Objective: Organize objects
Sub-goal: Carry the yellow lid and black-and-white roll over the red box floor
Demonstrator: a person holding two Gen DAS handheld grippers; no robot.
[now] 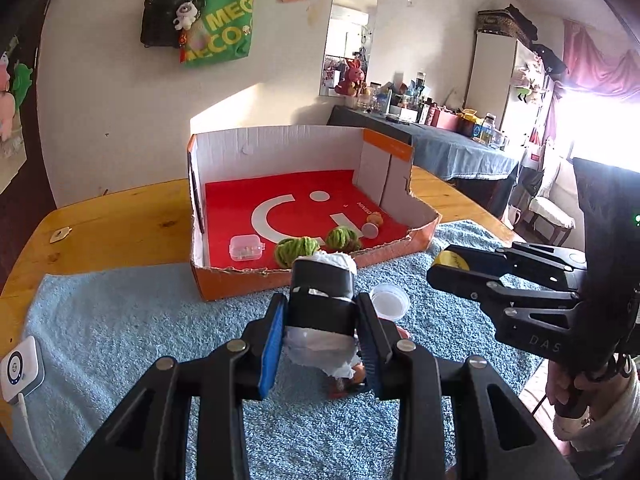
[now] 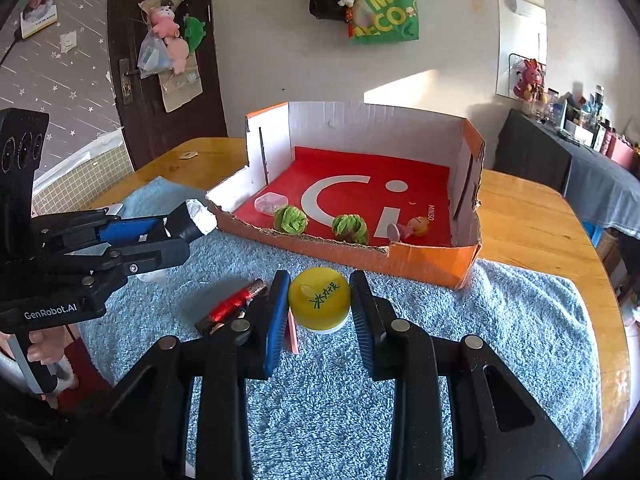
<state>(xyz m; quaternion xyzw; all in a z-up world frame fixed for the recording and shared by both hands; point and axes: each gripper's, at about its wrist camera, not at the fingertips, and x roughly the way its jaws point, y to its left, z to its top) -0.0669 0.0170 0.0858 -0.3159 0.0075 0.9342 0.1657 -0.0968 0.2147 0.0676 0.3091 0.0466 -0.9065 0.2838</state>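
Wooden bench under a blue towel [image 2: 500, 320], with an open orange box [image 2: 436, 264] as the drop point

Left gripper [image 1: 322, 316] has its jaws clamped on a black roll with white paper ends [image 1: 322, 292], held above the towel just in front of the box's low front wall; right gripper [image 2: 320, 308] has its jaws set on either side of a yellow-lidded jar [image 2: 319, 299] resting on the towel, near the same wall, touching or almost touching it, so I cannot tell whether they grip. Inside the box lie two green yarn balls [image 2: 290, 219], a clear case [image 1: 247, 247] and a small toy [image 2: 416, 226]. Judged step: carrying items into the box. Next, the roll needs lifting over the front wall to bare red floor, then release
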